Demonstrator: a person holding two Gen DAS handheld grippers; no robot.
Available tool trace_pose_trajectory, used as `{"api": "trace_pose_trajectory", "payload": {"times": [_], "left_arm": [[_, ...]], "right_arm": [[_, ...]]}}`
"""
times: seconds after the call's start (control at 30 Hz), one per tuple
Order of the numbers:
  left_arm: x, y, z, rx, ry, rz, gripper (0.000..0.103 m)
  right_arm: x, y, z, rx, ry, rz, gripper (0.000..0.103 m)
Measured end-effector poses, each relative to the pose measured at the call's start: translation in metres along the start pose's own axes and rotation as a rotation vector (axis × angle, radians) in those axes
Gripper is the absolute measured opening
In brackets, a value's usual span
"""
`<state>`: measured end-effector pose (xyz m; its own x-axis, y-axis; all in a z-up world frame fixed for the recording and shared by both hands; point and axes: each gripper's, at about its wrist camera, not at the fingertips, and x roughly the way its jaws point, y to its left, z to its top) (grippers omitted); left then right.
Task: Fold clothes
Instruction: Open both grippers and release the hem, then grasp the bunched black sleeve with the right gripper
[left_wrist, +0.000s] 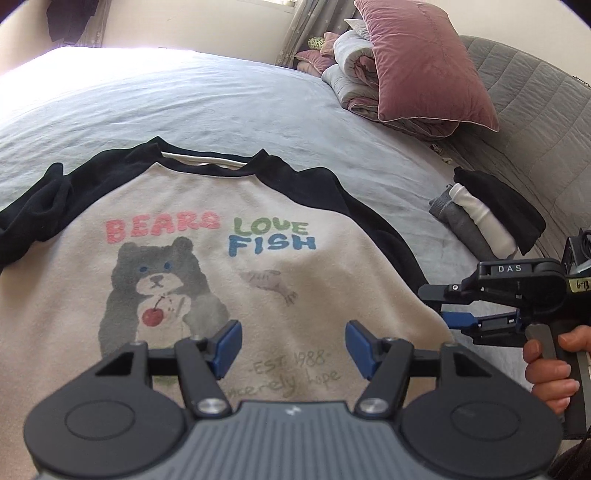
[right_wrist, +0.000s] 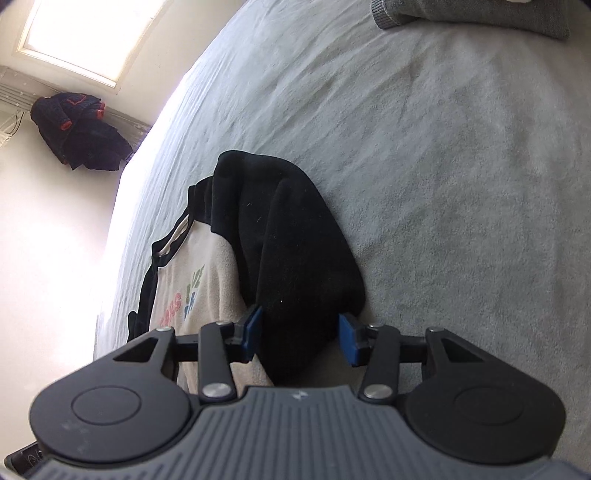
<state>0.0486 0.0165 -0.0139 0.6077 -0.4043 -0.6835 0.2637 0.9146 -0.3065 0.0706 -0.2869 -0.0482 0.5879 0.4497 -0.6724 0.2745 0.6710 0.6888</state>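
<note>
A cream sweatshirt (left_wrist: 229, 236) with black sleeves and a bear print lies face up on the bed. My left gripper (left_wrist: 293, 347) is open and empty, just above the shirt's lower front. My right gripper (right_wrist: 301, 336) is open, its blue pads (right_wrist: 253, 332) on either side of the black right sleeve (right_wrist: 291, 251), which lies bunched along the shirt's side. The right gripper also shows in the left wrist view (left_wrist: 454, 314), at the shirt's right edge, held by a hand.
The bed sheet (left_wrist: 221, 103) is grey-blue. A stack of folded clothes (left_wrist: 487, 218) lies at the right. Folded quilts and a pink pillow (left_wrist: 424, 70) sit at the far right. A grey quilted headboard (left_wrist: 539, 122) runs along the right. A dark jacket (right_wrist: 77, 129) hangs beside the window.
</note>
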Motion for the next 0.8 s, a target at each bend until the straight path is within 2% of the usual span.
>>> {"api": "trace_pose_trajectory", "payload": {"times": [0.03, 0.13, 0.27, 0.4, 0.57, 0.67, 0.8], "left_arm": [[0.005, -0.003, 0.001, -0.002, -0.007, -0.008, 0.063], [0.017, -0.011, 0.002, -0.012, -0.032, -0.043, 0.063], [0.027, -0.014, 0.004, -0.043, -0.045, -0.066, 0.063], [0.034, -0.012, 0.009, -0.093, -0.061, -0.076, 0.063], [0.048, -0.010, 0.010, -0.147, -0.055, -0.106, 0.062], [0.059, -0.016, 0.005, -0.115, -0.026, -0.071, 0.061], [0.065, -0.031, -0.003, 0.018, -0.041, -0.006, 0.062]], "right_arm": [[-0.001, 0.001, 0.001, -0.008, -0.008, -0.010, 0.023], [-0.007, 0.006, 0.005, -0.047, -0.046, -0.043, 0.018], [-0.021, 0.023, 0.008, -0.170, -0.168, -0.132, 0.017], [-0.035, 0.041, 0.010, -0.335, -0.314, -0.257, 0.016], [-0.040, 0.048, 0.012, -0.452, -0.452, -0.399, 0.016], [-0.036, 0.046, 0.017, -0.496, -0.537, -0.483, 0.016], [-0.038, 0.047, 0.022, -0.531, -0.591, -0.517, 0.016]]}}
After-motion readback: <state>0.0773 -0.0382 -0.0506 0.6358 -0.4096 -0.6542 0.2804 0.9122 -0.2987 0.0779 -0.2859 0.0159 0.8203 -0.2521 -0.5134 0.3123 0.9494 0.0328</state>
